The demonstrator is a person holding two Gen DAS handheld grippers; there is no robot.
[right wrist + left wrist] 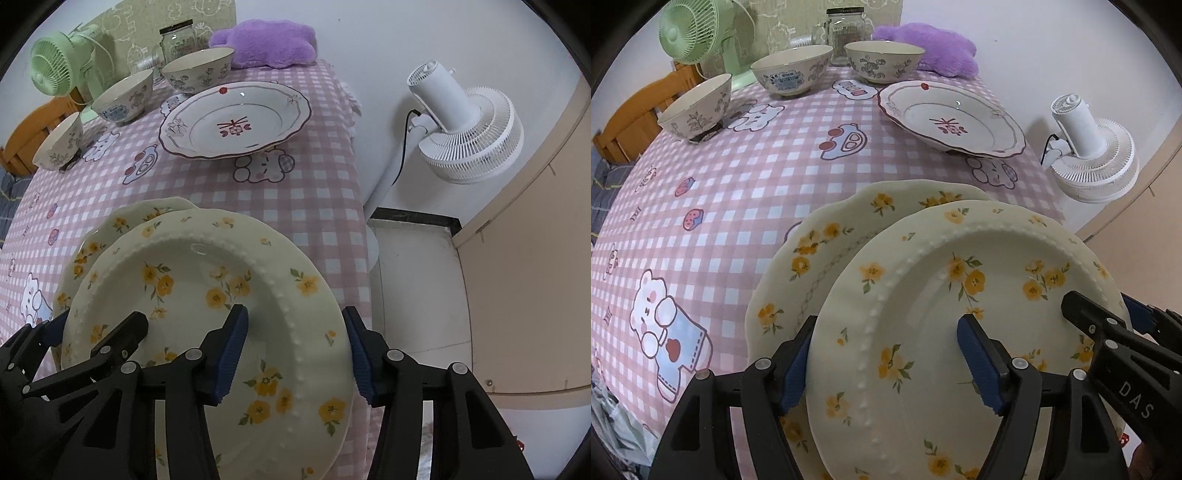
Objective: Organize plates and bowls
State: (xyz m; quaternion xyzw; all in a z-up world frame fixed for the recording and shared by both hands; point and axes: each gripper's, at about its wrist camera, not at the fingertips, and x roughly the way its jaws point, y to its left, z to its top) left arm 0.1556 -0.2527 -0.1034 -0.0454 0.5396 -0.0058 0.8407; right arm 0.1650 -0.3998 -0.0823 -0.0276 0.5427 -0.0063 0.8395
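Left wrist view: left gripper straddled the rim of a cream beaded yellow-flower plate, jaws parted, not clamping; right gripper likewise at three o'clock. Plate sat on a scalloped yellow-flower plate, apparently for stacking.

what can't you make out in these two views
- Lower plate: mostly covered by the top plate, both views.
- Top plate's near edge: cut off by the frame bottom, both views.
- Pad contact: left gripper and right gripper straddle the rim; underside pads hidden.
- Jar contents: too small.
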